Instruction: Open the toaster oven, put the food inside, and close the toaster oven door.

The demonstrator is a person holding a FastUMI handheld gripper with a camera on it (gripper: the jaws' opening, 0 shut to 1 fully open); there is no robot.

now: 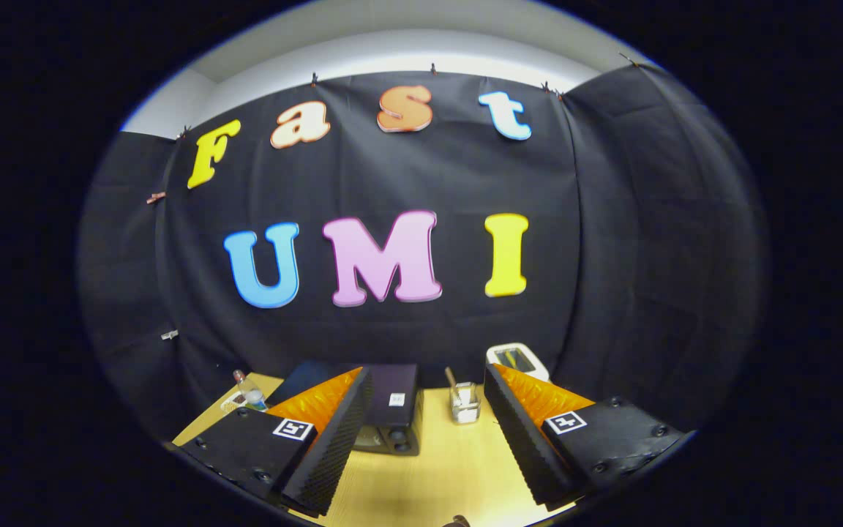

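Toaster oven [391,410], dark and boxy, sits on the pale wooden counter [429,476] against the black cloth wall, beyond the fingers and partly behind the left one. The gripper [421,432] is held above the counter with its fingers [334,439] spread wide, nothing between them. A small clear jar [464,404] stands just right of the oven; a little bottle [249,391] lies off to its left, and a white device [516,361] rests behind the right finger.
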